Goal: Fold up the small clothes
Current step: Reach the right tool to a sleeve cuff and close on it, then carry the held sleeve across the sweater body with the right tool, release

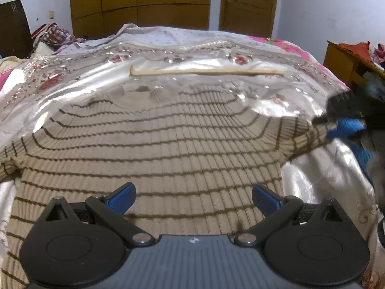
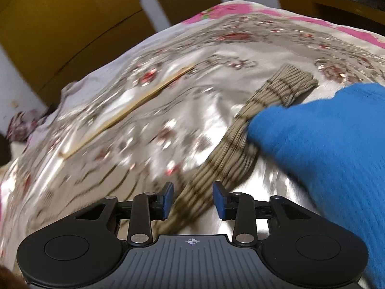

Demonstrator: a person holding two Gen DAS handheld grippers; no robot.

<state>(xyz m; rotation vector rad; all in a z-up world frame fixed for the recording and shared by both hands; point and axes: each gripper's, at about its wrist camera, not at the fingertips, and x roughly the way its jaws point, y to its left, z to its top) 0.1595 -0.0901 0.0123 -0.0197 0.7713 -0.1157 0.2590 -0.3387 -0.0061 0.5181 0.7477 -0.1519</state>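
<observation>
A bed fills both views, spread with a shiny floral satin bedspread (image 1: 79, 84). Nearest the left wrist camera, the left gripper (image 1: 193, 198) hangs with its blue pads spread wide, holding nothing, above the lower body of a beige sweater with brown stripes (image 1: 168, 139) lying flat. The sweater's sleeve (image 2: 231, 149) runs out to the right. The right gripper (image 2: 193, 200) straddles it, jaws part open, not closed on the cloth. A blue cloth (image 2: 324, 149) overlaps the sleeve. Beyond the collar lies a long wooden stick (image 1: 204, 72), apart from the sweater. Farther off stand a yellow wardrobe (image 1: 139, 0), a door (image 1: 249, 0), and a wooden shelf unit (image 1: 346, 60) holding jumbled clothes.
</observation>
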